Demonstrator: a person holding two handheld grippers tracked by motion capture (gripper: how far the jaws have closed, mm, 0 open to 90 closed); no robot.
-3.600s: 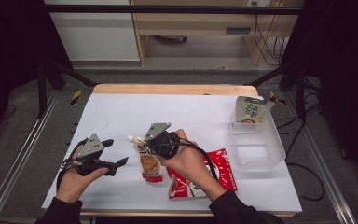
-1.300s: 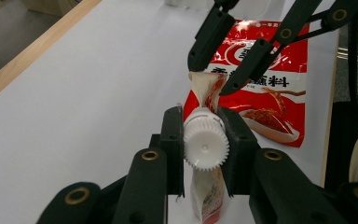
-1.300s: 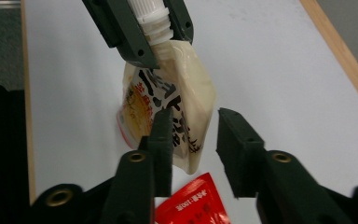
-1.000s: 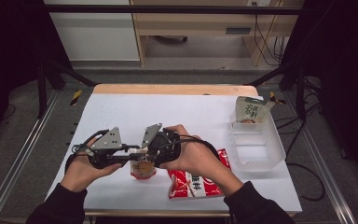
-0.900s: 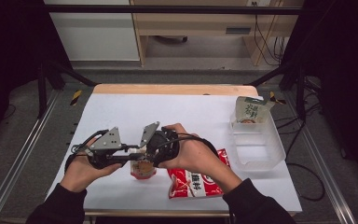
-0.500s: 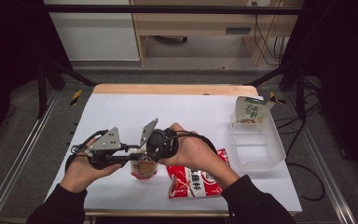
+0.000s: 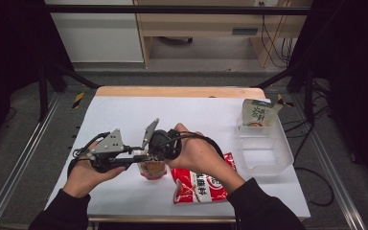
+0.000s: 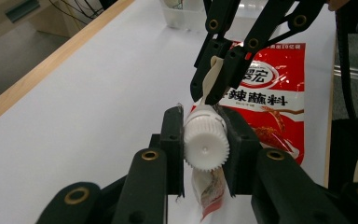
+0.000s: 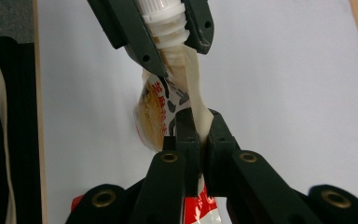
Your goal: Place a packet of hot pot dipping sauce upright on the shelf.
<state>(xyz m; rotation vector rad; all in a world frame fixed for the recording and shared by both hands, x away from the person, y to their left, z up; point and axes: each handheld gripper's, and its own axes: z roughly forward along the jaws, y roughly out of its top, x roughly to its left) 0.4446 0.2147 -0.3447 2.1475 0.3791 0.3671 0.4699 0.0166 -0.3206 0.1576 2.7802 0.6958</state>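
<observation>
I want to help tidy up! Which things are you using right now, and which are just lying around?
In use:
spouted pouch
its white cap, clamped in the left tool
right tool, pinching the pouch's spout strip

Lying about:
red seasoning packet
clear plastic bin
green-and-white carton in the bin

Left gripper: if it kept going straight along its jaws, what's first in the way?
The left gripper is shut on the white cap of the spout pouch. Straight ahead, the right gripper comes first, pinching the pouch's upper edge just beyond the cap; the red packet lies behind. Depth is approximate.
</observation>
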